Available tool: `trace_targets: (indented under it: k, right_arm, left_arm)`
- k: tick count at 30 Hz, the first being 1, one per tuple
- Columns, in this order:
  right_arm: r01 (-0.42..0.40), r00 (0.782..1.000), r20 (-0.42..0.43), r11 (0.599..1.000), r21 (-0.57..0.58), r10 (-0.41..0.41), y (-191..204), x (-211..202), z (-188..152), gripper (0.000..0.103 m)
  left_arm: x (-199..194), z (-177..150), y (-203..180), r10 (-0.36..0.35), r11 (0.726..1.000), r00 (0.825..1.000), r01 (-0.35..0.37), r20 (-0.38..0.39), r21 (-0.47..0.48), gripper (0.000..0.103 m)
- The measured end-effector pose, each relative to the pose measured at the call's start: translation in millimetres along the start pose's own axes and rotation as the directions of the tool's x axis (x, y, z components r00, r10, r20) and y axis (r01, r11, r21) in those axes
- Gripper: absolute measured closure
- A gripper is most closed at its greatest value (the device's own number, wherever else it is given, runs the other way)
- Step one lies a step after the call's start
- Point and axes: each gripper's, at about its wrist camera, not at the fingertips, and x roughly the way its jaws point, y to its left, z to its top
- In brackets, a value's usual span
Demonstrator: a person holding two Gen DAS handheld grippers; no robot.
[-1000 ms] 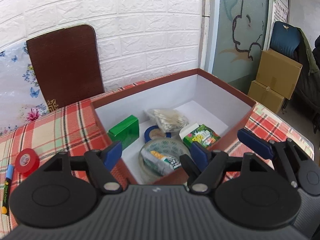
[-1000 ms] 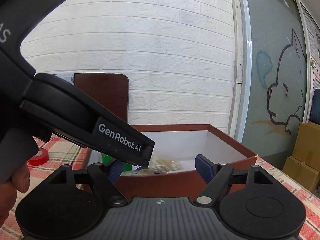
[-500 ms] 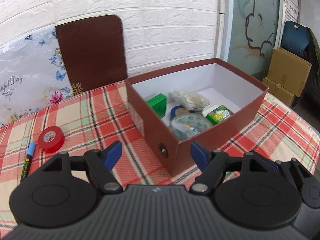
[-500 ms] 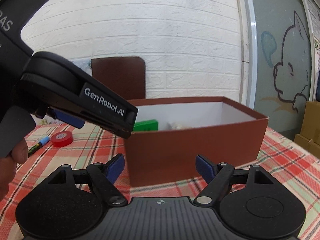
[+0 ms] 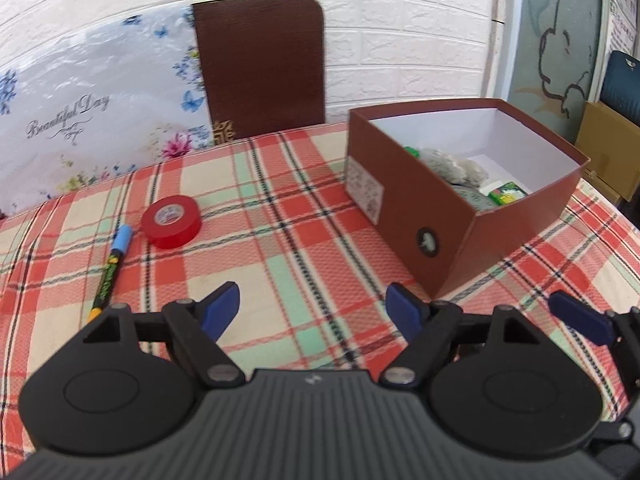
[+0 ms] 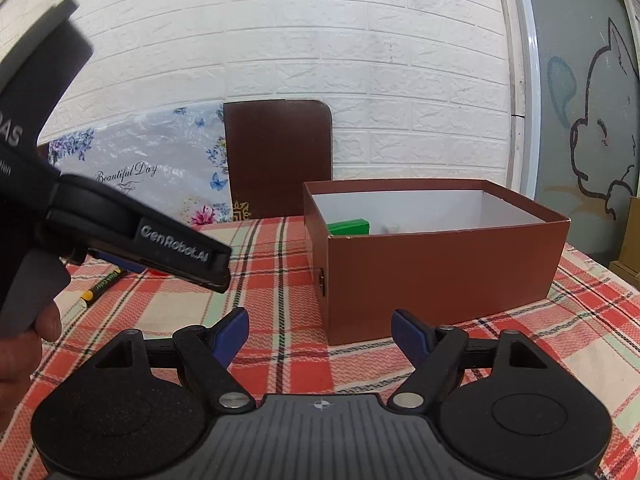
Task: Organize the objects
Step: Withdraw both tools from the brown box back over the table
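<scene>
With both your left gripper (image 5: 312, 306) and right gripper (image 6: 320, 330) spread and empty, go for the tape (image 5: 171, 221) left of the box (image 5: 452, 216) beside the marker (image 5: 110, 268): probably light and stiff, so pinch across its rim.

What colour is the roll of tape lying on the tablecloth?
Red, with a white inner core; the roll of tape shows best in the left wrist view.

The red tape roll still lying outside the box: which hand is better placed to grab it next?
Probably the left. The red tape roll lies just ahead of the open left gripper, beside the marker. The right gripper, also open, faces the brown box.
</scene>
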Motion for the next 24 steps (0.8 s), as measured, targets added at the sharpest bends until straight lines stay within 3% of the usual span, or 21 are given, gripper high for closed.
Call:
trace_targets:
  k: [14, 24]
  right_arm:
    - [-0.135, 0.989, -0.066, 0.991, -0.004, 0.134, 60.5, 16.1, -2.0, 0.026]
    - [-0.284, 0.951, -0.148, 0.956, -0.077, 0.271, 130.5, 34.3, -7.7, 0.026]
  left_arm:
    - [-21.3, -44.1, 88.6, 0.110, 0.988, 0.994, -0.111, -0.016, -0.106, 0.017]
    - [-47.6, -76.4, 167.7, 0.239, 0.938, 0.970, -0.244, -0.049, -0.246, 0.015]
